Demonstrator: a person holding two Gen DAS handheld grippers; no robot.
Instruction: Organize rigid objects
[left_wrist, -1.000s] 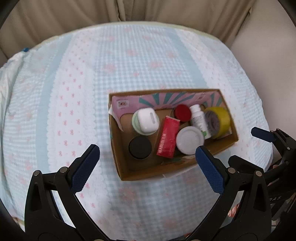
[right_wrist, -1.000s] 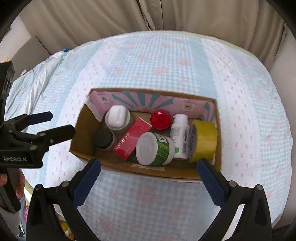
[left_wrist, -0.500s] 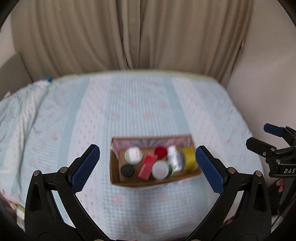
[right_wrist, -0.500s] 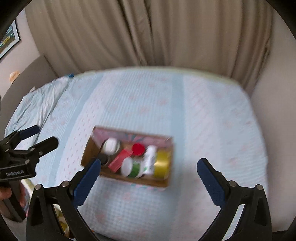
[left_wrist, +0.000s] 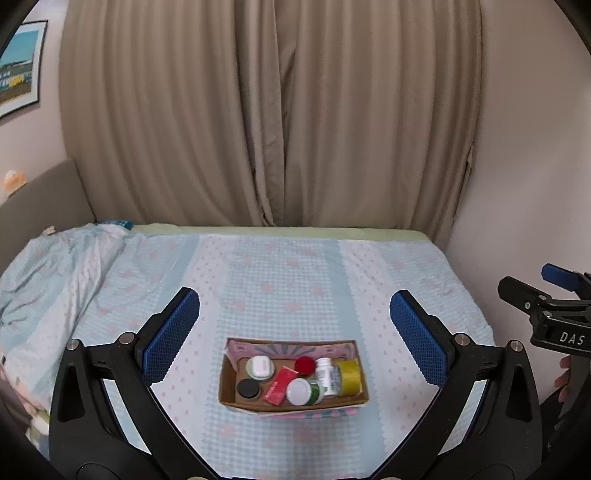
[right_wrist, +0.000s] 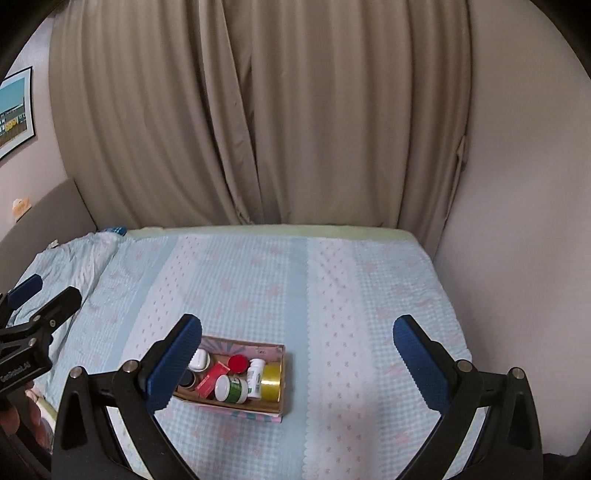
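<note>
A cardboard box (left_wrist: 226, 380) sits on the bed near its front edge; it also shows in the right wrist view (right_wrist: 281, 384). Inside lie a white case (left_wrist: 259, 366), a black lid (left_wrist: 248, 388), a red box (left_wrist: 280, 380), a red cap (left_wrist: 304, 364), a white-lidded green jar (left_wrist: 303, 391), a white bottle (left_wrist: 327, 373) and a yellow tape roll (left_wrist: 349, 372). My left gripper (left_wrist: 294, 334) is open and empty, high above and behind the box. My right gripper (right_wrist: 297, 363) is open and empty, also well back from it.
The bed (left_wrist: 288, 273) has a light blue checked cover with pink dots. A rumpled blanket (left_wrist: 48, 269) lies at the left. Beige curtains (left_wrist: 273, 110) hang behind, a wall (left_wrist: 524, 147) stands at the right, and a headboard (left_wrist: 40, 199) at the left.
Both grippers have pulled up and back from just above the box, so the box looks much smaller and the curtains come into view. Both stayed open.
</note>
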